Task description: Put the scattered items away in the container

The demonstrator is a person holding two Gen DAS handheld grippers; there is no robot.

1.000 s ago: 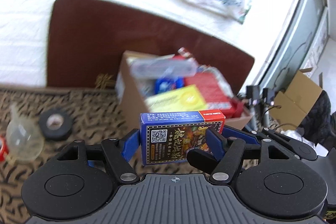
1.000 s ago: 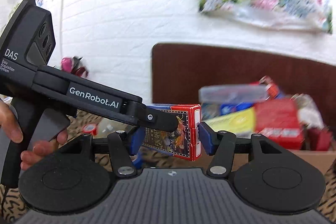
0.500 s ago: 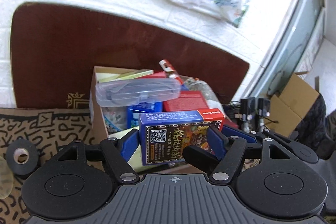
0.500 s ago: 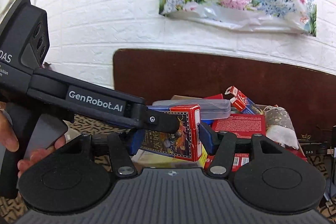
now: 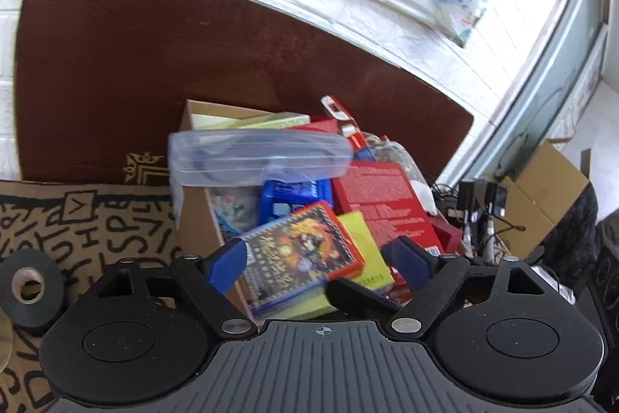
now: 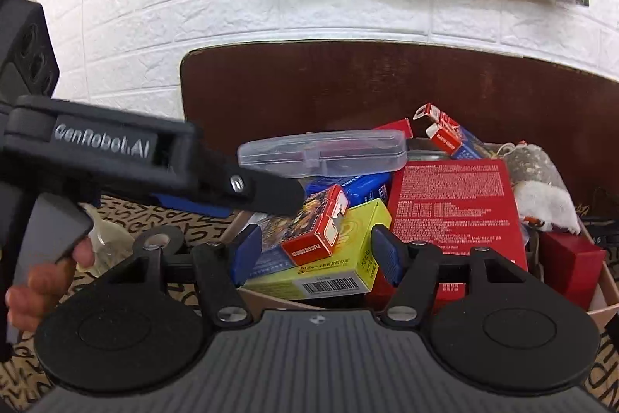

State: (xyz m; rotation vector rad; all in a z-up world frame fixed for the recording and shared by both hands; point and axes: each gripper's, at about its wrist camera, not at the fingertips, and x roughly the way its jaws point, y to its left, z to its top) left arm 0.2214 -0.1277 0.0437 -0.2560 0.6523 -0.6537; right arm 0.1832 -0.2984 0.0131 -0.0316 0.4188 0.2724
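Note:
The card box (image 5: 301,258), blue and red with a picture on its face, lies tilted on a yellow box (image 5: 363,246) inside the cardboard carton (image 5: 197,219). My left gripper (image 5: 319,258) straddles it with its jaws opening, and the blue pads stand off both sides. In the right wrist view my right gripper (image 6: 317,252) also spans the card box (image 6: 313,223), jaws opening, with gaps at both pads. The left gripper's black finger (image 6: 271,194) reaches in from the left, just above the box.
The carton (image 6: 278,299) is heaped with a clear glasses case (image 6: 321,155), a big red box (image 6: 456,204), a blue pack and small red boxes. A black tape roll (image 5: 29,283) lies on the patterned cloth at left. A brown board (image 5: 154,64) stands behind.
Both grippers moved in over the carton with the card box upright between them. Both jaws have widened, and the box has tipped flat onto the yellow box.

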